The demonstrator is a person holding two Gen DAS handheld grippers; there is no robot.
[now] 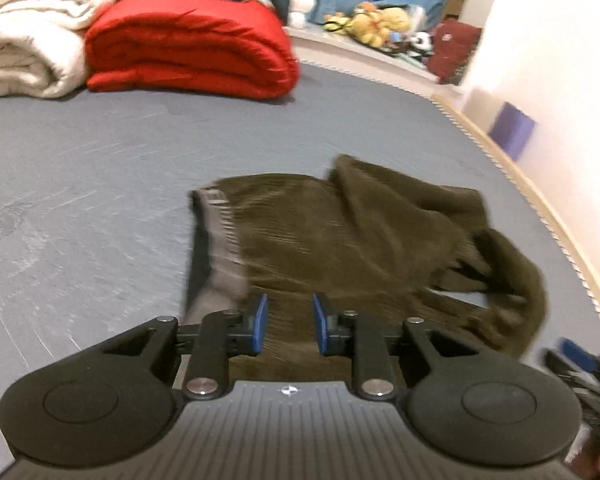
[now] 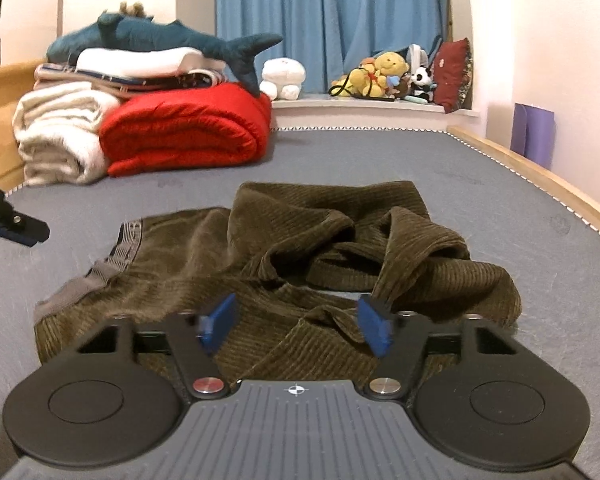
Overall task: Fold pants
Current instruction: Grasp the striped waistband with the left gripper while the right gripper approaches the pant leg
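Olive-brown corduroy pants (image 1: 352,240) lie crumpled on the grey bed sheet (image 1: 80,184), with a grey elastic waistband (image 1: 220,240) on their left. My left gripper (image 1: 290,324) is open and empty, just above the near edge of the pants beside the waistband. In the right wrist view the pants (image 2: 320,240) lie bunched, waistband (image 2: 100,268) at the left. My right gripper (image 2: 296,326) is wide open and empty, low over the near fabric. The left gripper shows at that view's left edge (image 2: 16,228), and the right gripper at the left wrist view's lower right (image 1: 580,364).
A folded red quilt (image 2: 188,136) and cream blankets (image 2: 56,132) are stacked at the bed's far left, with a plush shark (image 2: 160,40) on top. Plush toys (image 2: 380,76) sit on the sill by blue curtains (image 2: 332,20). A wooden bed rail (image 2: 540,176) runs along the right.
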